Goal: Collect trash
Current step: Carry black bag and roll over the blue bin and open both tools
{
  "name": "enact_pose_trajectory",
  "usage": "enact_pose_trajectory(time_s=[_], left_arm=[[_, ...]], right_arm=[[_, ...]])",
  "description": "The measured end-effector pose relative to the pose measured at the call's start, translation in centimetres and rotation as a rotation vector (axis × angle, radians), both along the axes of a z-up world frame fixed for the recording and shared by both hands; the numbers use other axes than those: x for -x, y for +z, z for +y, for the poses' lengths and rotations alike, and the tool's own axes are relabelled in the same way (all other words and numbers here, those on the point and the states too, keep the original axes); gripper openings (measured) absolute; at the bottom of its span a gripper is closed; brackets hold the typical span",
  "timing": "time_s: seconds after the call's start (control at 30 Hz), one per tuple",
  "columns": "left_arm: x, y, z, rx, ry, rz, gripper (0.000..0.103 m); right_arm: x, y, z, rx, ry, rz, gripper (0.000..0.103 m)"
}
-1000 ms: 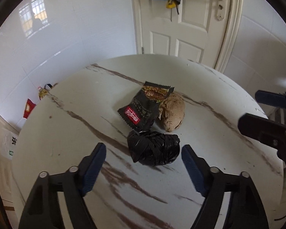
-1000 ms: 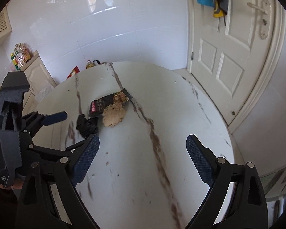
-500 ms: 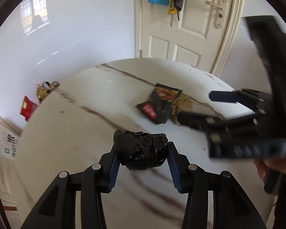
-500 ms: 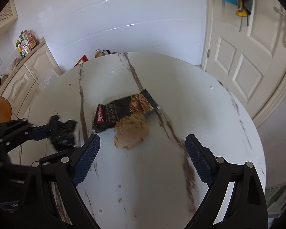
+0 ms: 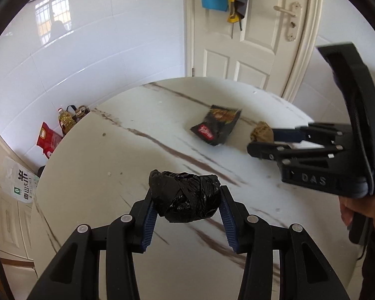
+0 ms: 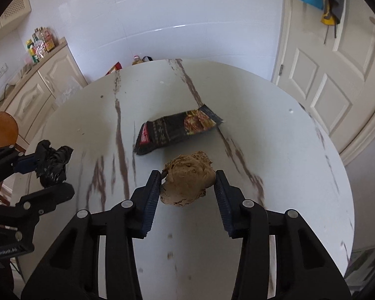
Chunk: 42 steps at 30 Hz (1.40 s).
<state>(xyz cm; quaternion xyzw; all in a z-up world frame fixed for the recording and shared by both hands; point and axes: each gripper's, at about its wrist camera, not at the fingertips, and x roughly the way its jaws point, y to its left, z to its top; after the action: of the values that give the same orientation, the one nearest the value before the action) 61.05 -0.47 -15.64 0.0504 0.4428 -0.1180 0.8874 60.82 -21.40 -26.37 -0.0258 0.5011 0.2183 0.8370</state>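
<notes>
Black bag wad [image 5: 185, 196], pinched by left fingers [image 5: 148, 221], now hangs above the table [image 5: 92, 165]; right fingers [image 6: 151, 196] have just closed around the brown paper ball [image 6: 187, 181].

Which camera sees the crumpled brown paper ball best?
The right wrist view: the brown paper ball sits close and whole between the right gripper's pads, which have just been closing on it. The left wrist view shows it small, far off, partly hidden by that gripper.
</notes>
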Motion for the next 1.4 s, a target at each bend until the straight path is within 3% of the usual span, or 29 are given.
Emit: enact_pose_trajectory(time_s=[0.23, 0.43, 0.7, 1.0, 1.23, 1.4], left_arm=[[4.5, 2.9, -4.9, 0.012, -0.07, -0.054, 0.043], [9.0, 5.4, -11.9, 0.011, -0.179, -0.103, 0.043], [13.9, 5.7, -21.7, 0.013, -0.331, -0.108, 0.043], [13.9, 2.4, -33.3, -0.044, -0.471, -0.037, 0.043], [9.2, -1.9, -39.2, -0.107, -0.49, 0.026, 0.046], [6.7, -3.8, -41.5, -0.141, -0.472, 0.029, 0.072]], right_arm=[[5.6, 2.9, -4.9, -0.049, -0.035, -0.043, 0.041], [11.6, 6.6, -11.7, -0.1, -0.122, -0.108, 0.041], [19.3, 9.4, -21.7, -0.11, -0.27, -0.177, 0.041], [22.9, 7.3, -30.4, -0.086, -0.437, -0.152, 0.042], [23.1, 3.7, -34.9, -0.097, -0.511, -0.091, 0.041], [22.9, 1.1, -37.3, -0.106, -0.541, -0.047, 0.042]])
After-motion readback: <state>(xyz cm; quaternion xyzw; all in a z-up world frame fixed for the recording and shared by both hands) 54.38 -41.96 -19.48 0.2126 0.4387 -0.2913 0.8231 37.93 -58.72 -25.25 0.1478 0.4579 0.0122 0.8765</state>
